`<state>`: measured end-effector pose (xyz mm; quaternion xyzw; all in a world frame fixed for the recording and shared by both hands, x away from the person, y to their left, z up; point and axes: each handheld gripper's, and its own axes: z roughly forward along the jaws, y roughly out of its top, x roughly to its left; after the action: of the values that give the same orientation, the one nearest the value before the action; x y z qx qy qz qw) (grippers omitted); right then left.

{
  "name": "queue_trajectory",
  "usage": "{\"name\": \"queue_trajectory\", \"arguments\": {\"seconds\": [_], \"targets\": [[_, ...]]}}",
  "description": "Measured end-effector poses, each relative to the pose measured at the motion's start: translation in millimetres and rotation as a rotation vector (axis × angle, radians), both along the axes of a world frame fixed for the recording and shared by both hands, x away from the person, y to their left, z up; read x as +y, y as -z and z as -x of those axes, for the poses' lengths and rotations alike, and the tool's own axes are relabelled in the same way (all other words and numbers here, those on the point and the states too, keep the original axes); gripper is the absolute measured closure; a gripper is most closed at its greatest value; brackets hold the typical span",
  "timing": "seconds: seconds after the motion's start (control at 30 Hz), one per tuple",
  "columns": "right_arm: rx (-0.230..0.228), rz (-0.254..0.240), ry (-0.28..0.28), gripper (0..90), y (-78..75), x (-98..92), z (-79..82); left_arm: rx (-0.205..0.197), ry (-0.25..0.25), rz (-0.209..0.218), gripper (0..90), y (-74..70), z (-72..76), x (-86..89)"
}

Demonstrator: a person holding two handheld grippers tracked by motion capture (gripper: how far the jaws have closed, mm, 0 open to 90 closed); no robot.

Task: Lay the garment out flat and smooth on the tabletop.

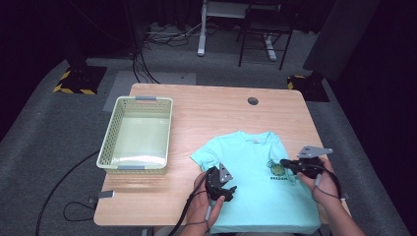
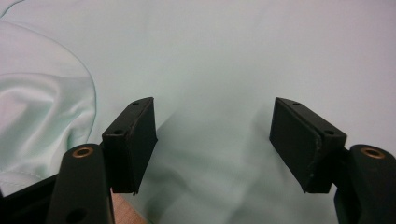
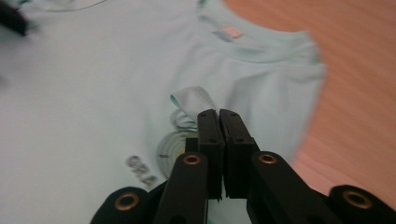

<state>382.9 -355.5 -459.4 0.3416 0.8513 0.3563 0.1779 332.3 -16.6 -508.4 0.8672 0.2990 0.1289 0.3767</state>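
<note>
On the light wooden table (image 1: 206,118) lies a mint-green cotton T-shirt (image 1: 246,167). Right gripper (image 3: 218,114), jaws closed together, pinches a raised fold of its chest fabric; left gripper (image 2: 212,135) hovers wide apart above its left side.

Pale green perforated plastic basket (image 1: 114,129), rectangular, grey handle clips, left of centre on the light wooden worktop (image 1: 206,110). Round dark grommet hole (image 1: 253,101) upper centre. Grey carpet floor (image 1: 44,137), black cables lower left.
</note>
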Motion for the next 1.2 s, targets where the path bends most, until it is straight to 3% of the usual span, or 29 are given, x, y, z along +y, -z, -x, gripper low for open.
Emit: {"name": "queue_trajectory", "arguments": {"seconds": [0.07,0.1,0.13,0.17,0.2,0.23,0.3,0.5,0.67,0.83,0.93,1.07,1.2], "targets": [[-0.028,-0.026,0.157,87.5,-11.9,-31.3,3.2,0.0,0.0,0.0,31.6,0.0,0.0,0.0],[-0.037,-0.069,0.259,77.6,-17.4,-49.6,7.9,0.001,0.0,0.0,31.6,0.0,-0.1,0.0],[-0.083,-0.094,0.375,60.8,-22.8,-66.4,15.0,0.001,-0.001,0.002,31.6,0.0,-0.2,0.0],[-0.158,-0.077,0.46,54.2,-28.3,-78.2,24.2,0.002,-0.003,0.003,31.6,-0.1,-0.3,0.0],[-0.199,-0.056,0.492,53.8,-32.7,-85.6,33.0,0.003,-0.009,0.003,31.5,-0.1,-0.2,-0.7],[-0.208,-0.058,0.483,51.7,-34.8,-89.1,39.5,0.003,-0.012,0.004,31.3,0.0,-0.2,-1.3],[-0.175,-0.086,0.418,50.1,-34.0,-88.0,47.3,0.003,-0.013,0.003,31.0,-0.1,-0.1,-1.5],[-0.145,-0.105,0.265,49.0,-20.2,-73.2,57.9,0.006,-0.055,-0.006,26.2,-0.1,2.3,-8.4],[-0.082,-0.073,0.156,46.6,-5.0,-60.0,67.6,0.03,-0.071,-0.013,21.6,-2.5,5.1,-11.0],[-0.037,-0.048,0.086,43.6,8.7,-52.3,81.3,0.014,-0.064,-0.022,22.2,-6.8,16.7,-9.3],[-0.017,-0.029,0.051,42.6,15.0,-47.4,87.6,0.027,-0.06,-0.028,21.6,-7.2,23.4,-7.1],[-0.014,-0.027,0.028,41.7,17.4,-43.4,96.4,0.045,-0.071,-0.021,22.0,-8.5,35.4,-4.0],[0.001,-0.025,0.018,41.0,22.6,-41.9,101.5,0.037,-0.053,-0.056,22.1,-6.6,42.1,-5.4]]}}
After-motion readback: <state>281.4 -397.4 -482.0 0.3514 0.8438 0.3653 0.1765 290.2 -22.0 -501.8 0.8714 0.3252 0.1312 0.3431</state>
